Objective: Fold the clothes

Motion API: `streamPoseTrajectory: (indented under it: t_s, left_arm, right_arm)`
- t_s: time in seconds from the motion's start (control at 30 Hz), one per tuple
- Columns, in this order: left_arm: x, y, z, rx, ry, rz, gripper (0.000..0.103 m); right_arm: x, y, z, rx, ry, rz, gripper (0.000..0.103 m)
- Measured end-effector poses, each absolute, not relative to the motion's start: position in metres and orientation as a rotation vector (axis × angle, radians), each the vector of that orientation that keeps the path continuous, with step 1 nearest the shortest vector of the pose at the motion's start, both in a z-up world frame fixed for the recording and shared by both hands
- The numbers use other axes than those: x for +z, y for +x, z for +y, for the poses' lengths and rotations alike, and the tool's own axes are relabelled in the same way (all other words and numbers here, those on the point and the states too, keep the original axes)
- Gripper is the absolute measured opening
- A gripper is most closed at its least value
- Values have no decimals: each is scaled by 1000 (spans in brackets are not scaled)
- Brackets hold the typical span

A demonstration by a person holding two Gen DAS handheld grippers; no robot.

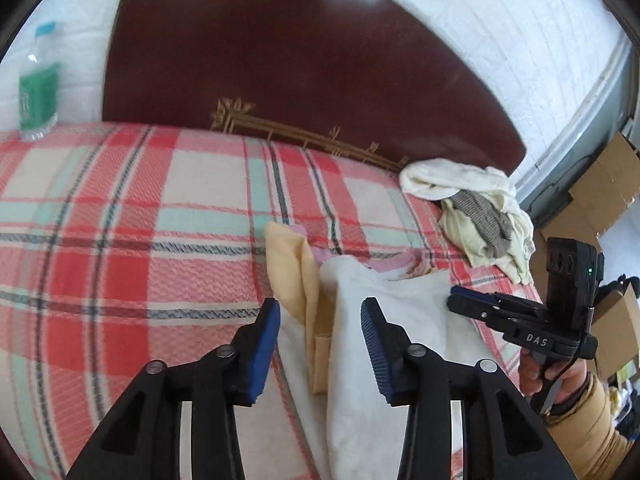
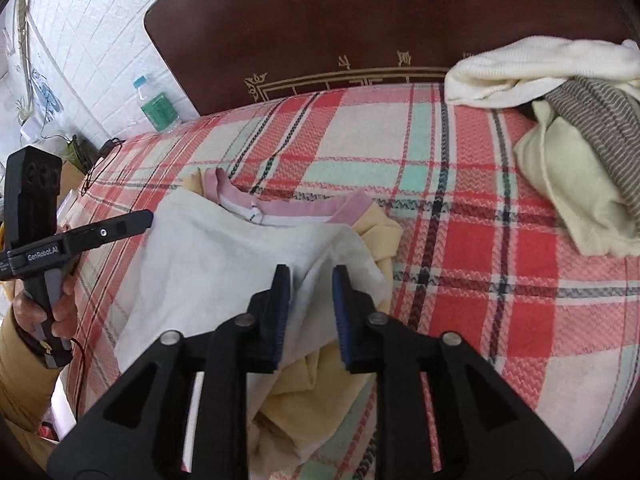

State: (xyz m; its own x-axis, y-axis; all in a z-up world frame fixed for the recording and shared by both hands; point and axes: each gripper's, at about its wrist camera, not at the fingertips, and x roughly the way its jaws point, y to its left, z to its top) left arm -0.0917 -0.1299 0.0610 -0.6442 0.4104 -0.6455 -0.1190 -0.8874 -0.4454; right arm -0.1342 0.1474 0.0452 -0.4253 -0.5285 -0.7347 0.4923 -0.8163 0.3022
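Between my right gripper (image 2: 308, 280) fingers lies the white-and-yellow shirt (image 2: 240, 256), untouched; those jaws stand partly apart, empty. My left gripper (image 1: 320, 316) hangs half-open over its other edge, holding nothing. Next I should smooth it flat on the plaid blanket (image 1: 120, 220) before creasing, leaving the unfolded pile (image 2: 560, 120) beyond.

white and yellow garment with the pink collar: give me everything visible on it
The garment is a soft, matte top, white on the body with a pink ribbed collar and pale yellow parts at its sides. It lies partly folded and wrinkled on the plaid blanket, collar toward the headboard. The right gripper and left gripper stand open over it, pads not pressing the cloth.
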Motion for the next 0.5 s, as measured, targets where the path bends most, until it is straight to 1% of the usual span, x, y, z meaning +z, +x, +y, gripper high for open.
streamPoseTrajectory:
  t_s: [0.07, 0.17, 0.23, 0.3, 0.4, 0.5]
  left_arm:
    - [74, -77, -120, 2530, -1074, -467, 63]
    - [83, -60, -92, 2465, -1015, -313, 71]
    - [74, -59, -74, 2416, -1043, -241, 72]
    - [56, -66, -62, 2379, -1123, -217, 72]
    - [27, -79, -64, 2364, -1238, -262, 71]
    - [23, -79, -72, 2366, -1238, -323, 69]
  right_arm:
    - [60, -118, 155, -2250, 1110, -40, 38]
    - [82, -88, 155, -2220, 1000, 27, 38]
    - [85, -73, 146, -2164, 971, 87, 38]
    - [75, -66, 132, -2122, 993, 150, 38]
    - [46, -76, 121, -2095, 1102, 182, 38]
    - [24, -89, 122, -2084, 1162, 124, 38]
